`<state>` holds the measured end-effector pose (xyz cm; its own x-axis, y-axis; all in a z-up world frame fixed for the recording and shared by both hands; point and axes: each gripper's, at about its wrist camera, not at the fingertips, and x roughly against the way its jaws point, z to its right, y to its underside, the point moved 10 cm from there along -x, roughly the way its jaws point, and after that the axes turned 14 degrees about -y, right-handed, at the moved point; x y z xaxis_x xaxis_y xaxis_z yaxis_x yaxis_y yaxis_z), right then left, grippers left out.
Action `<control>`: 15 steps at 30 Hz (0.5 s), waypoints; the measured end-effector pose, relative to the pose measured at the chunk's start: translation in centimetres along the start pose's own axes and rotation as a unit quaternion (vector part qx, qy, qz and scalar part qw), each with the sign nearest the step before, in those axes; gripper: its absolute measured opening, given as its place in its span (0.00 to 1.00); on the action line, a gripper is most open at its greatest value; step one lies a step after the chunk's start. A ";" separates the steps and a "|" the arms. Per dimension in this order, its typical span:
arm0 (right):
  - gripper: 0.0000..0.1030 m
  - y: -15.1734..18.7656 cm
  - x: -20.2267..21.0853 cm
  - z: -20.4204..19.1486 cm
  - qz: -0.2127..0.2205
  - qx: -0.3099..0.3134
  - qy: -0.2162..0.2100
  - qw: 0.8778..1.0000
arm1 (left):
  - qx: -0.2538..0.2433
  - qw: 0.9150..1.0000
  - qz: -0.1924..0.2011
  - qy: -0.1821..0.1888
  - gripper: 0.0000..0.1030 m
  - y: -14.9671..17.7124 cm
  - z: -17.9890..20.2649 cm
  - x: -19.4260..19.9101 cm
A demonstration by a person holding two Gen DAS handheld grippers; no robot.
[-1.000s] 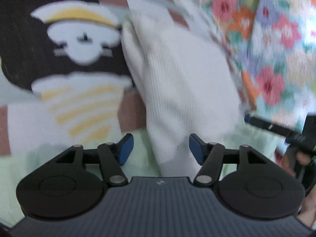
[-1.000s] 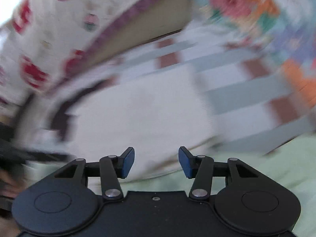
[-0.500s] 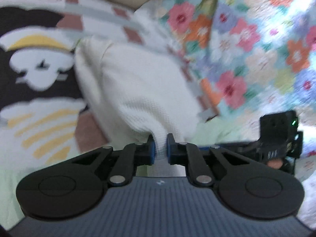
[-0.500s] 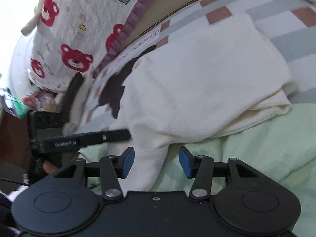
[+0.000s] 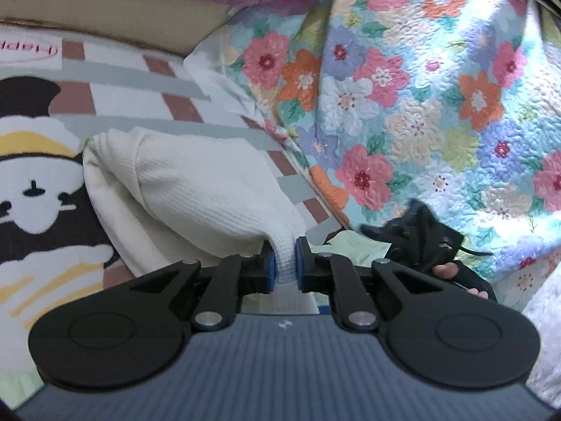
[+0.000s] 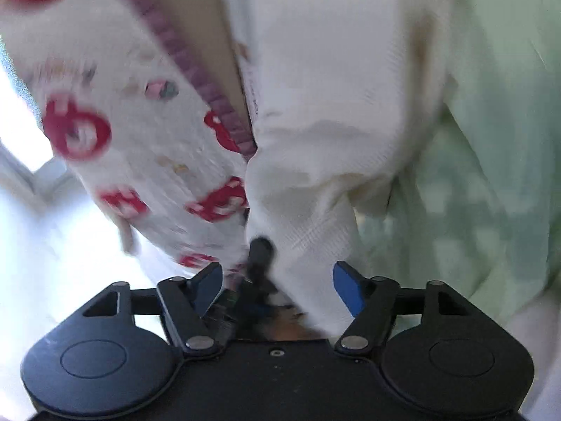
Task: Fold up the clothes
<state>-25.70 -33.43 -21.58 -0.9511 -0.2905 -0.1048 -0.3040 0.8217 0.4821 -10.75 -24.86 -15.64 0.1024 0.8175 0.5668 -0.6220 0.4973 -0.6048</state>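
The left gripper [image 5: 284, 267] pinches one end of the cream waffle-knit garment [image 5: 196, 189], which lies bunched on the bed's checked cartoon blanket [image 5: 45, 182]. The right gripper [image 6: 277, 289] is spread wide, with more cream cloth between its fingers. The fold looks partway done. Next, the right gripper needs to close on the cloth. A flowered quilt [image 5: 420, 105] lies close beside, and a bear-print pillow [image 6: 115, 133] crowds the right side.

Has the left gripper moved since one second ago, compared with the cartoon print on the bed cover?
Yes. The left gripper, now shut on the cream garment, has shifted right: the cartoon print sits nearer the left edge and more floral quilt shows.
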 end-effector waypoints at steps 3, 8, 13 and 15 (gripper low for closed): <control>0.81 -0.2 -0.1 1.5 0.028 -0.028 0.014 0.999 | 0.017 1.000 0.008 0.006 0.11 0.5 -0.4 0.3; 0.84 -0.5 -1.3 2.7 0.037 -0.060 0.024 0.997 | 0.029 0.999 0.017 0.015 0.11 0.5 -0.6 0.7; 0.81 -1.8 -3.5 2.1 0.037 -0.031 0.036 0.998 | 0.001 1.000 0.017 0.006 0.10 0.5 0.0 1.1; 0.63 -2.6 -4.1 1.2 0.045 0.018 0.035 0.998 | -0.011 1.000 0.017 -0.010 0.11 0.6 0.2 1.4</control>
<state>-21.08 -33.80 -23.45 -0.9691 -0.2467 -0.0001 -0.2196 0.8626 0.4558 -11.08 -23.46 -15.06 0.0658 0.8277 0.5573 -0.6072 0.4764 -0.6359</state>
